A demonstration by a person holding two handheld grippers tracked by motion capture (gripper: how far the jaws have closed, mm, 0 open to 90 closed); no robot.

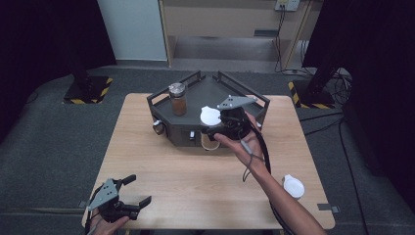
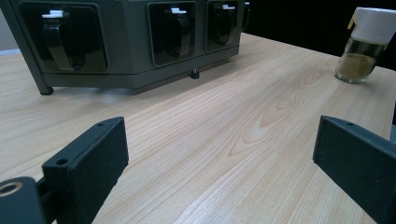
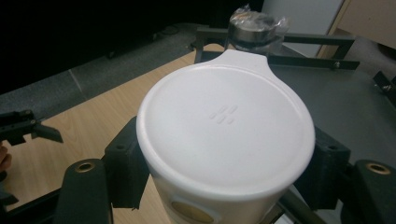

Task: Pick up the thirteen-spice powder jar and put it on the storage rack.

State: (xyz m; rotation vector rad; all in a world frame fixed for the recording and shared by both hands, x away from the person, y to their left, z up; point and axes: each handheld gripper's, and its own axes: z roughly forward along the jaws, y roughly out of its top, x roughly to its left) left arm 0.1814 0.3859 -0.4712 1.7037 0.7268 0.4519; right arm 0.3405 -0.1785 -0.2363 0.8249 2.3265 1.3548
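One small white-lidded jar (image 3: 226, 140), probably light, smooth and slippery, sits clamped by its sides below the lid in the right claw (image 3: 224, 172), while the left claw (image 1: 128, 192) stands wide.

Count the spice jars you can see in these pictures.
3: one with a silver cap on the dark rack, one white-lidded jar held by the right gripper, one near the table's right front corner. Others may be hidden.
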